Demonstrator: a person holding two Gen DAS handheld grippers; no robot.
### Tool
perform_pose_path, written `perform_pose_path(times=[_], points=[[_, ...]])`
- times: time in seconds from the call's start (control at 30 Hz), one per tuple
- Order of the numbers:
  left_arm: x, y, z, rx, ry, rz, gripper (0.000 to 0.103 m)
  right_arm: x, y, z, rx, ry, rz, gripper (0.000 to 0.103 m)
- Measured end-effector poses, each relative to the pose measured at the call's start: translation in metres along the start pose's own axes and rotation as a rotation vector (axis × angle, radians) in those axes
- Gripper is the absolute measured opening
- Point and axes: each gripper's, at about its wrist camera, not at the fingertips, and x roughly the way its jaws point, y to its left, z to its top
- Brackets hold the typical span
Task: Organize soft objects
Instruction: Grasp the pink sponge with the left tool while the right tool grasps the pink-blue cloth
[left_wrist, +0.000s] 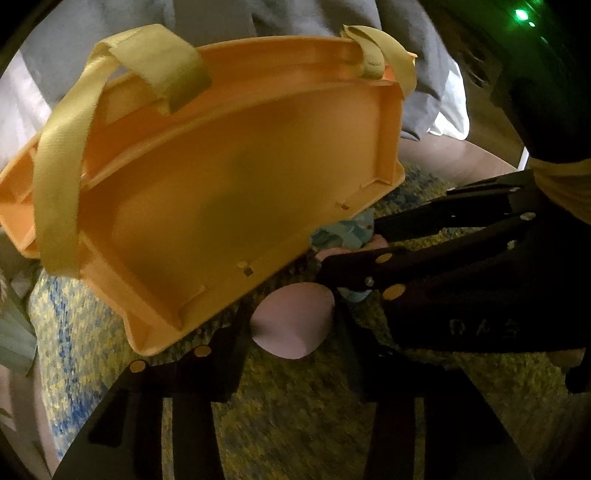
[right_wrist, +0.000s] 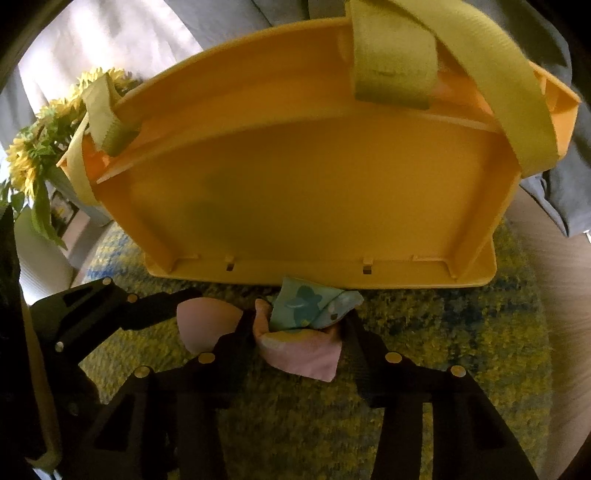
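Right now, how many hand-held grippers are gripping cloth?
2. The left hand-held gripper pinches the pink cloth on the rug; the right hand-held gripper holds the pink-and-blue bundle before the orange tray.

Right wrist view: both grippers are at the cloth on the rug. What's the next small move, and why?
Probably lift both together. The left gripper pinches the pink fold, the right gripper looks closed on the pink-and-blue cloth bundle, both lie on the rug, and the empty orange basket sits just beyond.
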Motion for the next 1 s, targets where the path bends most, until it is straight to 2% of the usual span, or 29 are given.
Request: perform_pose_path(times=[0.33, 0.37, 0.67, 1.0], points=[[-0.024, 0.002, -0.006, -0.130, 0.001, 0.028, 0.043, -0.025, -0.002, -0.005, 0.015, -0.053, -0.040, 0.046], [-0.028, 0.002, -0.007, -0.144, -0.002, 0.032, 0.043, -0.036, -0.012, -0.008, 0.015, -0.059, -0.046, 0.046], [-0.071, 0.008, -0.012, -0.293, -0.048, 0.073, 0.043, -0.076, -0.007, -0.016, 0.019, -0.123, -0.095, 0.046], [-0.118, -0.007, -0.004, -0.281, -0.142, 0.143, 0.043, -0.109, 0.009, -0.029, 0.003, -0.192, -0.088, 0.046]])
